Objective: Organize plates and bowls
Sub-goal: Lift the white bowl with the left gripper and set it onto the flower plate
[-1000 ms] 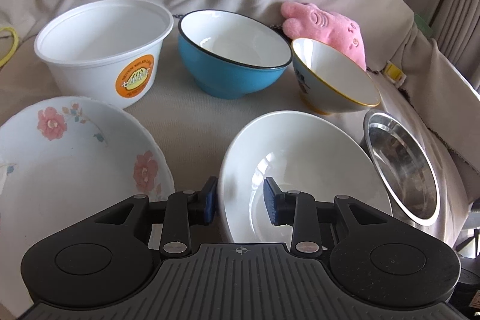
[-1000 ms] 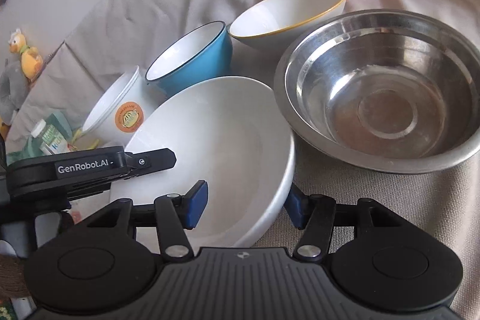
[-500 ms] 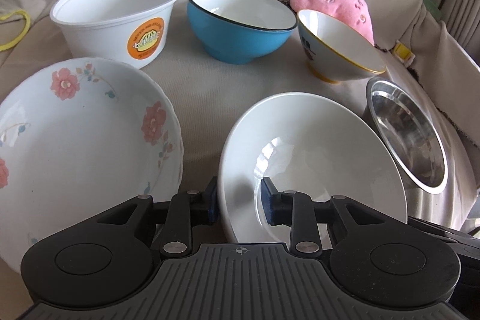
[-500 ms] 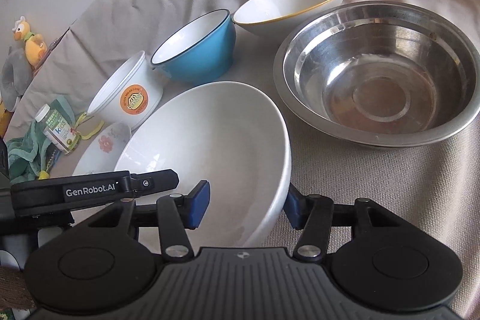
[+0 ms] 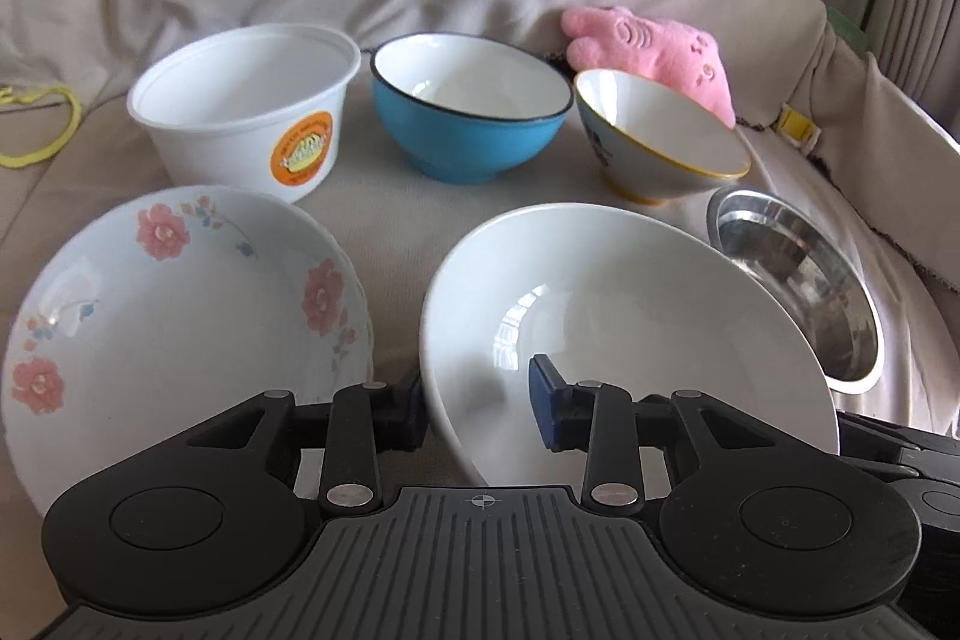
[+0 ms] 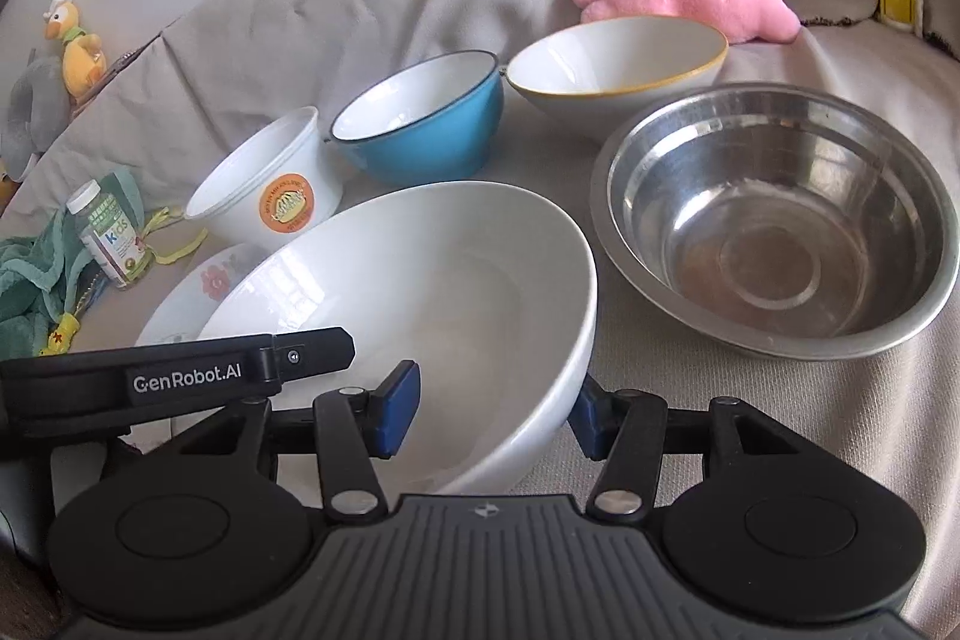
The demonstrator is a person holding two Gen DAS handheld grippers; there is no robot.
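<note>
Beige-covered sofa holds dishes in rows. White bowl (image 5: 630, 316) sits tilted between flowered plate (image 5: 174, 304) and steel bowl (image 6: 780, 214). Left tool (image 5: 477, 403), jaws just opened, straddles near rim, not pressing; right tool (image 6: 489, 409) pinches opposite rim, likely for two-handed lift.

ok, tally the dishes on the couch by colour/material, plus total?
Plain white: 2, the large white bowl and the white plastic tub
White with pink flowers: 1, the floral plate
Blue: 1, the blue bowl
White with yellow rim: 1, the yellow-rimmed bowl
Steel: 1, the steel bowl
Total: 6
</note>
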